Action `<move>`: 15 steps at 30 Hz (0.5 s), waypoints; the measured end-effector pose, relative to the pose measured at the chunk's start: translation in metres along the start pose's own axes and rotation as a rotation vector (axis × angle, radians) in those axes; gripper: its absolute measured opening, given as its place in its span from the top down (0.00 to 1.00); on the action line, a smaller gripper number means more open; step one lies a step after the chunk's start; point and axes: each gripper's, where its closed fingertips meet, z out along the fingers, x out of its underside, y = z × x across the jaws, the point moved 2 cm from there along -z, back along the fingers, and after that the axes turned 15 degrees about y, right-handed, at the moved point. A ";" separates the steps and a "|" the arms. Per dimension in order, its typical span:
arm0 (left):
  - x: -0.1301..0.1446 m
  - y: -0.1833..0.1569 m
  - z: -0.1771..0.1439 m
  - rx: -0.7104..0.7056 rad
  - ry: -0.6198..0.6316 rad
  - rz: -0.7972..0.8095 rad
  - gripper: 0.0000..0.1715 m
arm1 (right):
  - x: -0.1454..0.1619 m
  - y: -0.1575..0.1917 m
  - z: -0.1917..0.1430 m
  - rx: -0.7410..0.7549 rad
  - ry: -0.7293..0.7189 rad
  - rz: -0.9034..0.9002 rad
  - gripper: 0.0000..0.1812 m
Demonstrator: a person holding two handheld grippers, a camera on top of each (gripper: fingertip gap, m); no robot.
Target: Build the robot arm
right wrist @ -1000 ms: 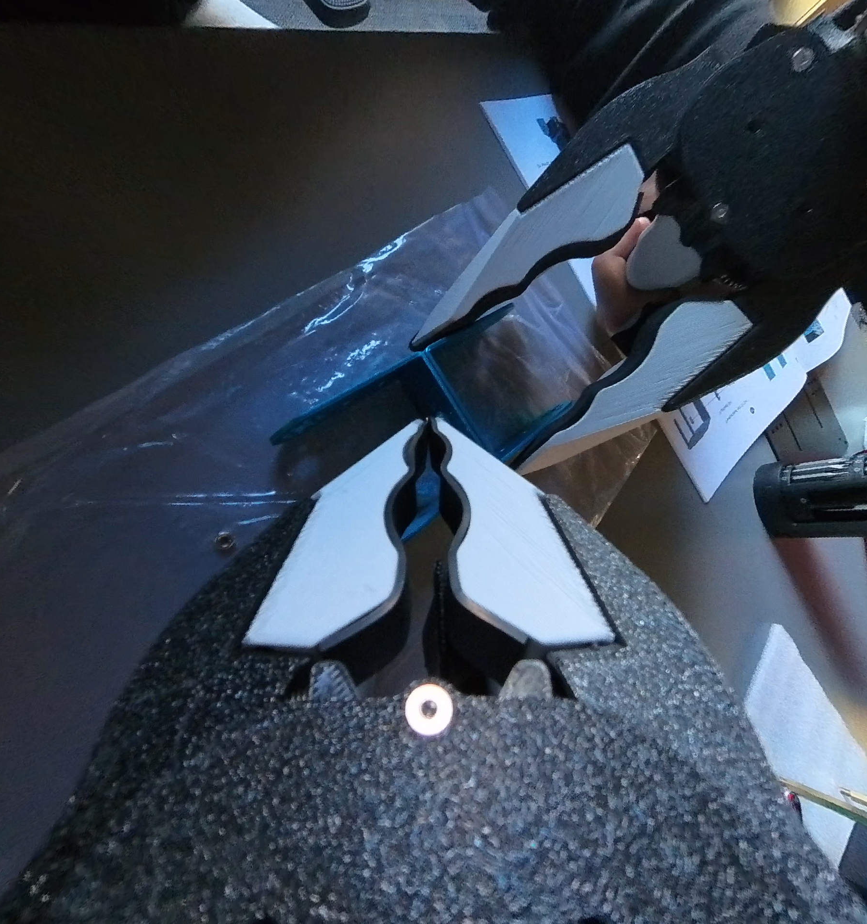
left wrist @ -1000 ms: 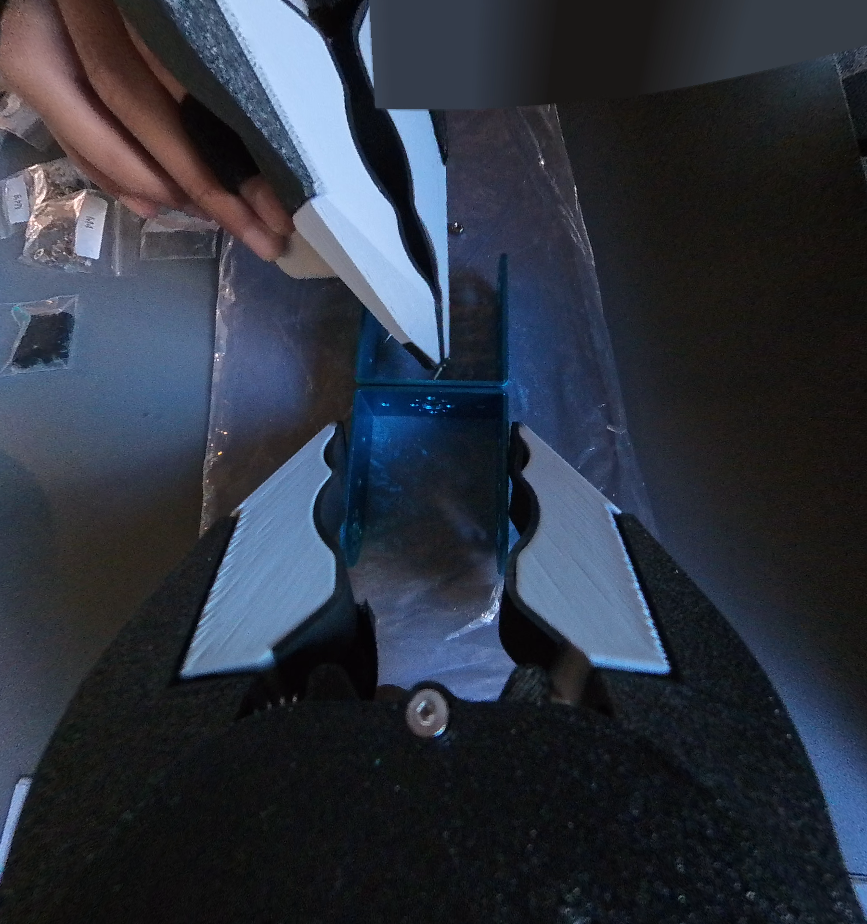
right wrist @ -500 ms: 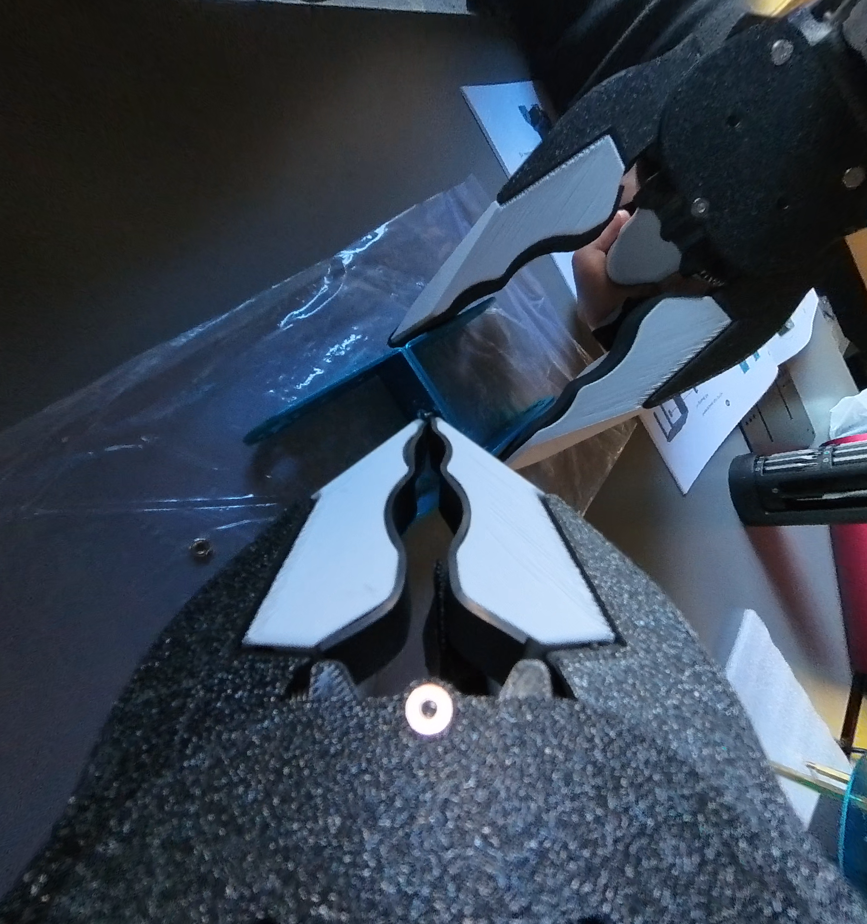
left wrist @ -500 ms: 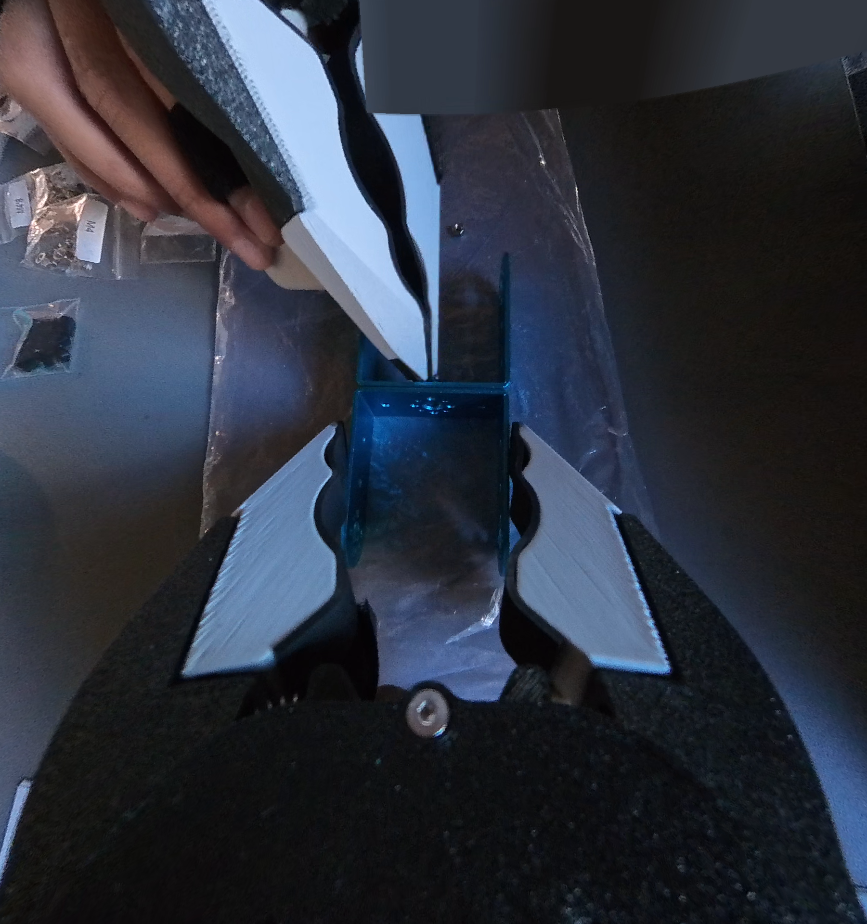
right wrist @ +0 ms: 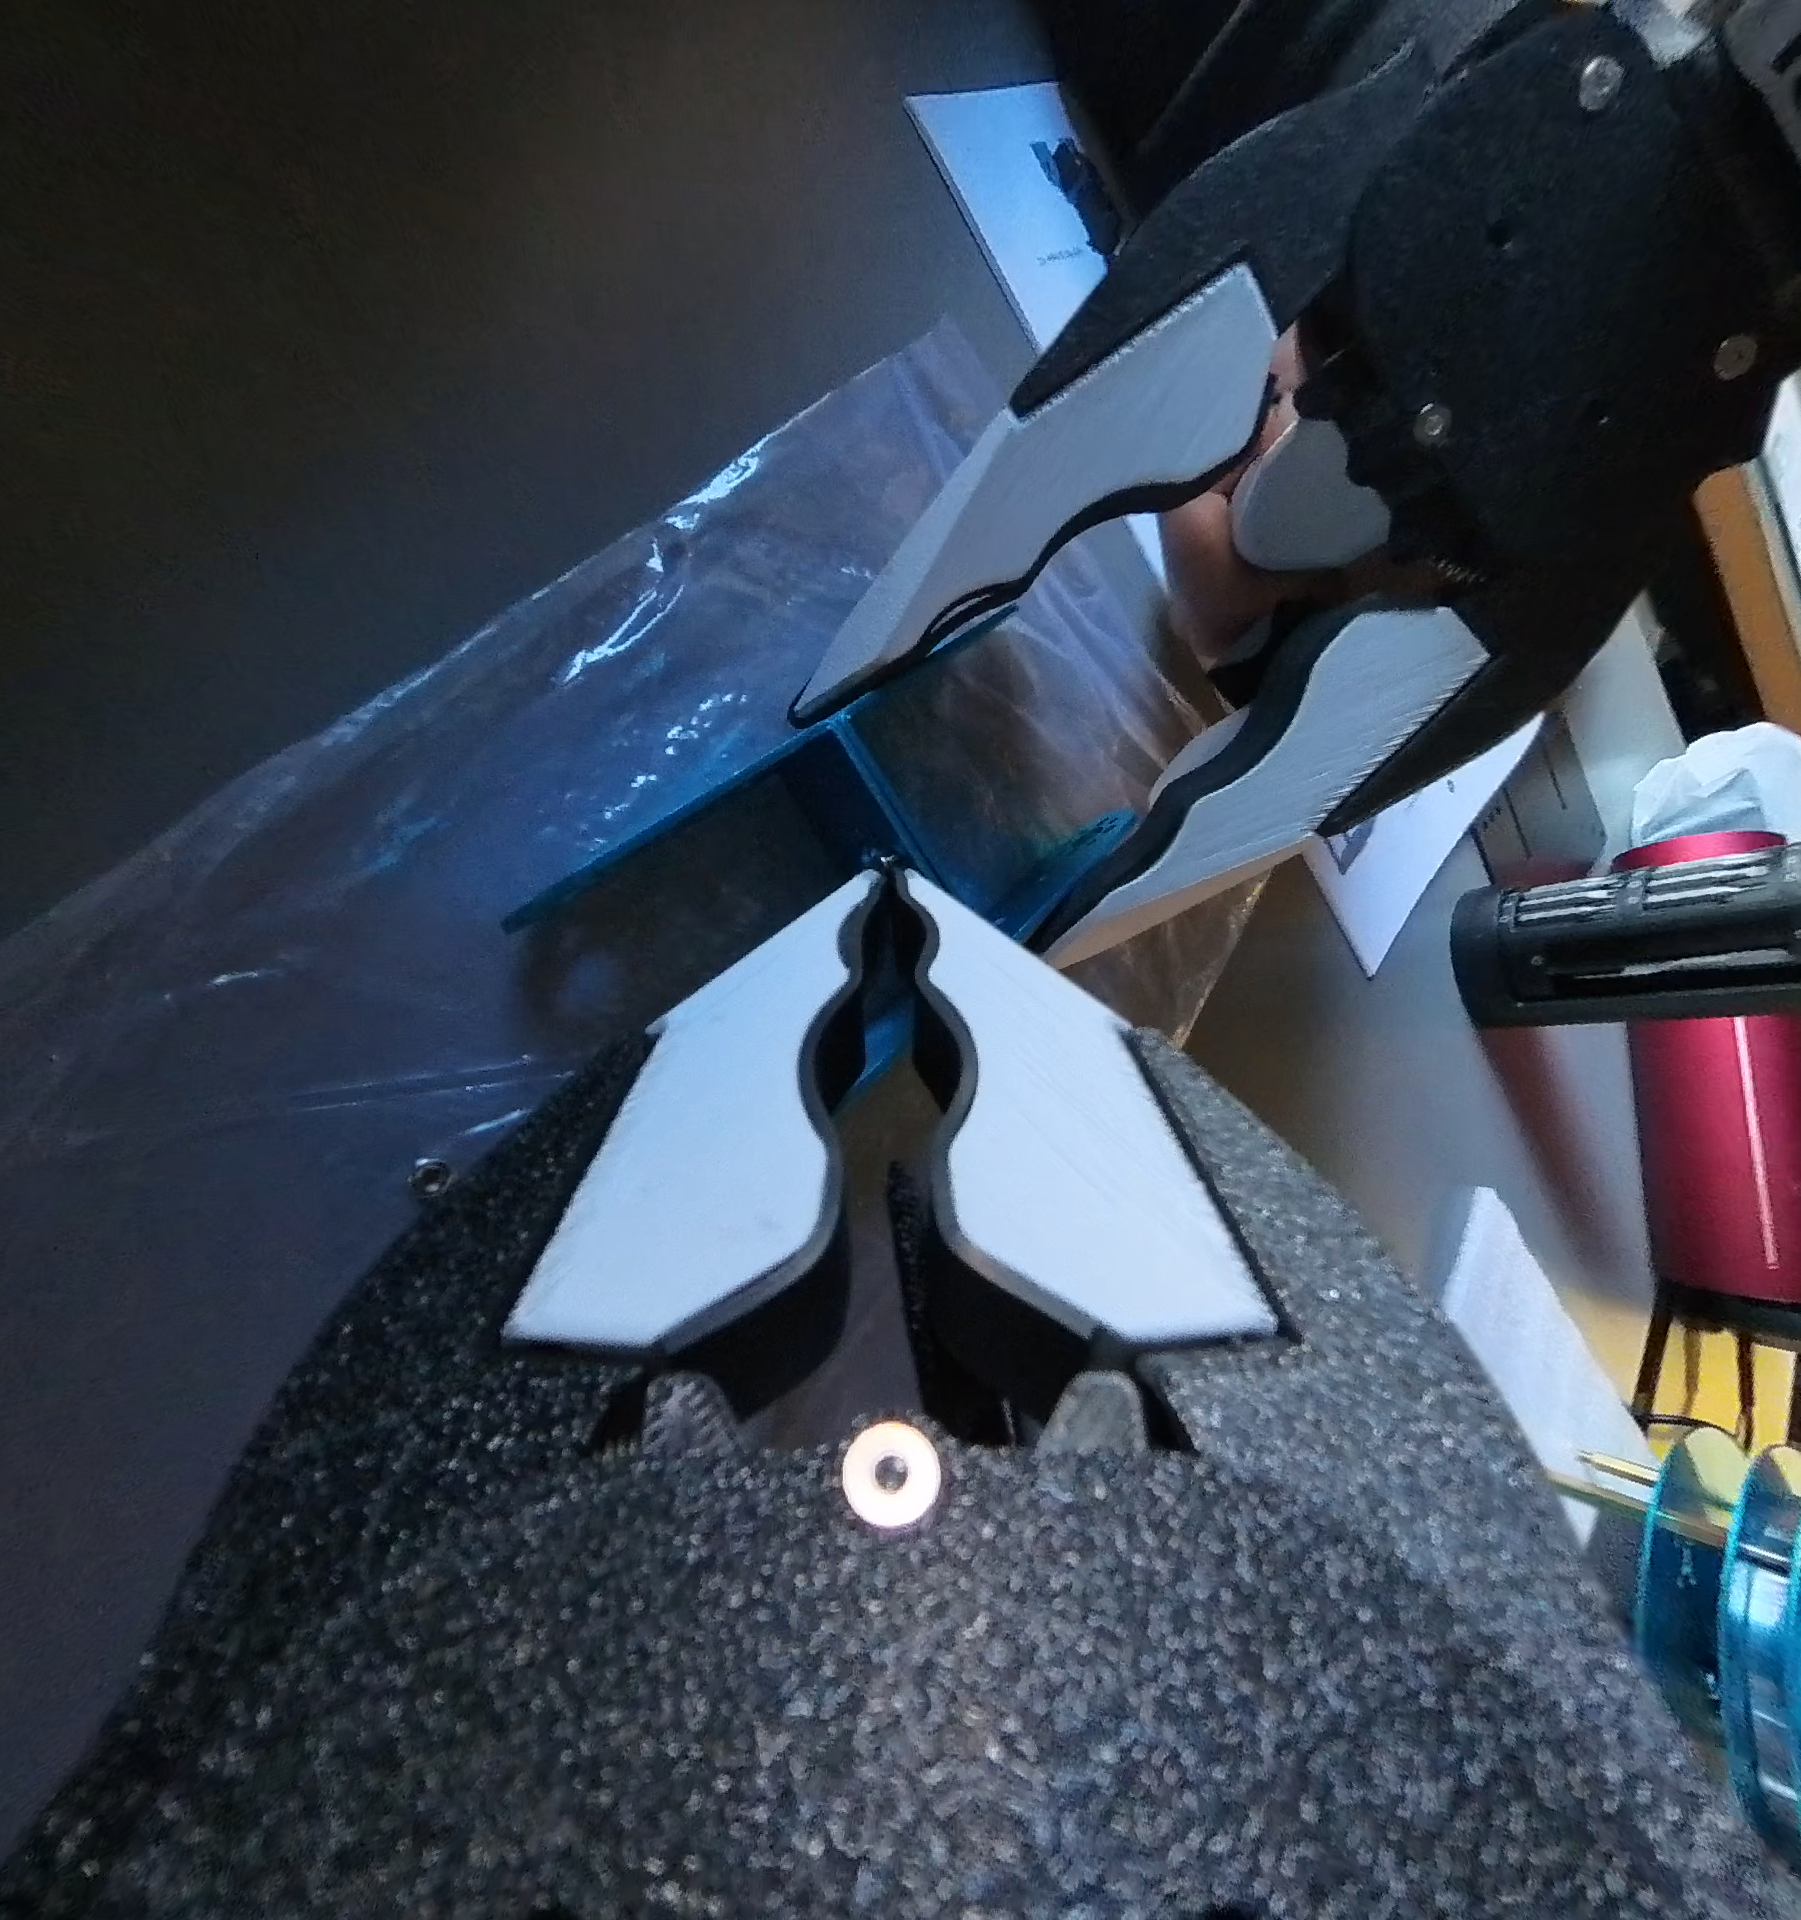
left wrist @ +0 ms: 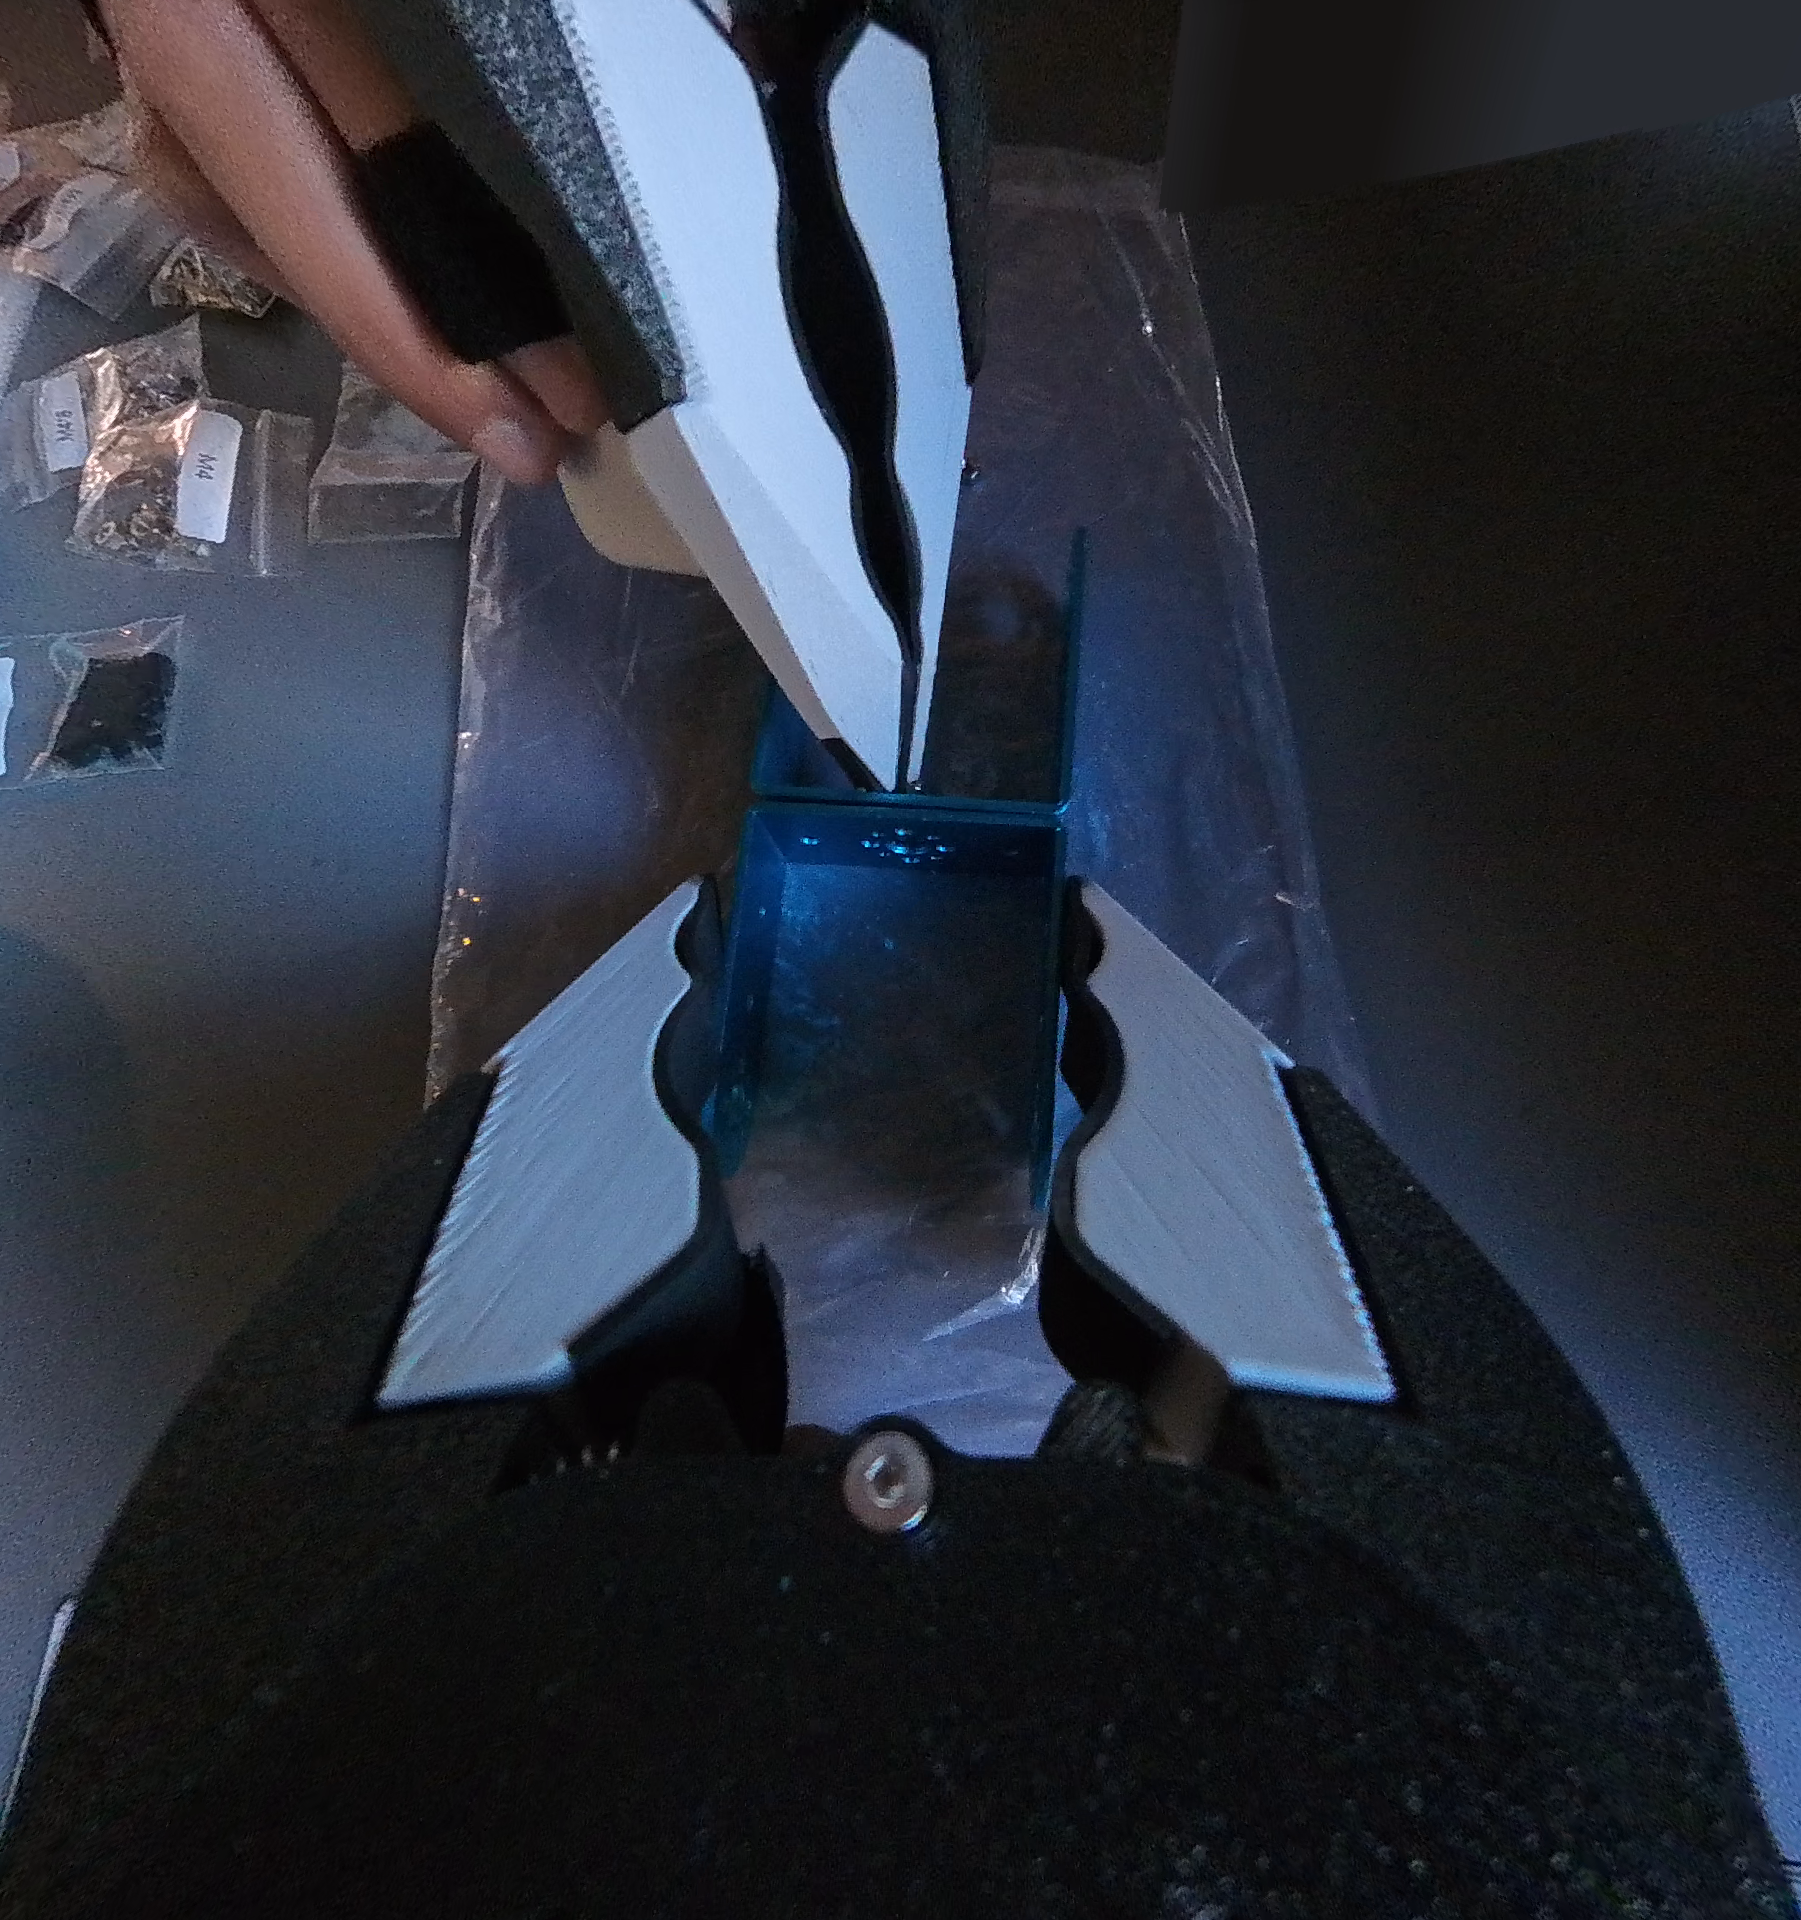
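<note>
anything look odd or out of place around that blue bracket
Nothing damaged or spilled. One stray small screw lies alone on the clear plastic sheet, apart from the blue metal bracket that the left gripper straddles.

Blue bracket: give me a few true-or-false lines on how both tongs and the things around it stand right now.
1. The left tongs straddle the blue bracket, one finger against each side wall. True.
2. The right tongs are wide open. False: their fingers are closed tip to tip, with the tips at the bracket's cross wall.
3. A clear plastic sheet lies under the bracket. True.
4. The red cylinder stands inside the bracket. False: it stands off to the side, away from the sheet.
</note>
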 end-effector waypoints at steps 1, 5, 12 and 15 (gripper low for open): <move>0.000 0.000 0.000 0.000 0.000 0.000 0.62 | 0.000 0.000 0.000 0.011 0.000 -0.010 1.00; 0.000 0.000 0.000 0.000 0.000 0.001 0.62 | 0.000 -0.001 -0.001 0.054 -0.009 -0.033 1.00; 0.000 0.000 0.000 0.000 0.001 0.000 0.62 | 0.000 -0.002 -0.001 0.063 -0.023 -0.025 1.00; 0.000 0.000 0.000 0.000 0.001 0.000 0.62 | 0.000 -0.001 -0.001 0.073 -0.013 -0.033 1.00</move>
